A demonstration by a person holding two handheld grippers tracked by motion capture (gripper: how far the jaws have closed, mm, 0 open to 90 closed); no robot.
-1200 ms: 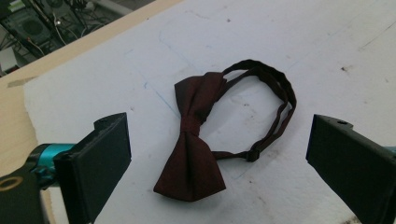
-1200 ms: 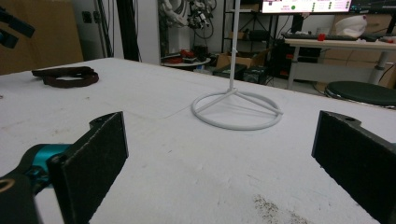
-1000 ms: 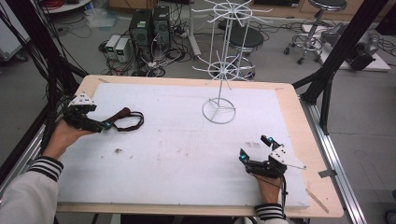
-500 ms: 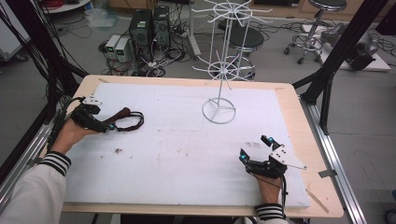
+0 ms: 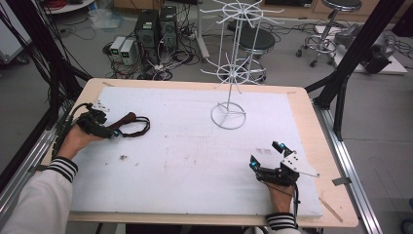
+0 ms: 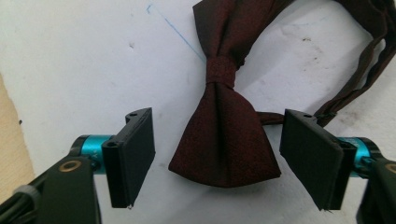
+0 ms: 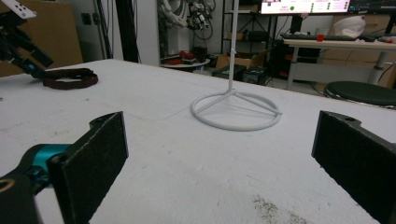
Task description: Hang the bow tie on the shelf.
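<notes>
Dark red bow tie (image 6: 223,126) flat on the white table pad (image 5: 195,161) near its left edge, strap (image 5: 139,127) looped out beside it. Left gripper (image 6: 217,158) down over the tie, jaws spread wide to either side of the near wing, not touching the cloth. Right gripper (image 5: 267,155) resting at the pad's near right, jaws likewise wide apart, holding nothing. White wire stand (image 5: 229,114) upright at the far middle, hooks bare.
</notes>
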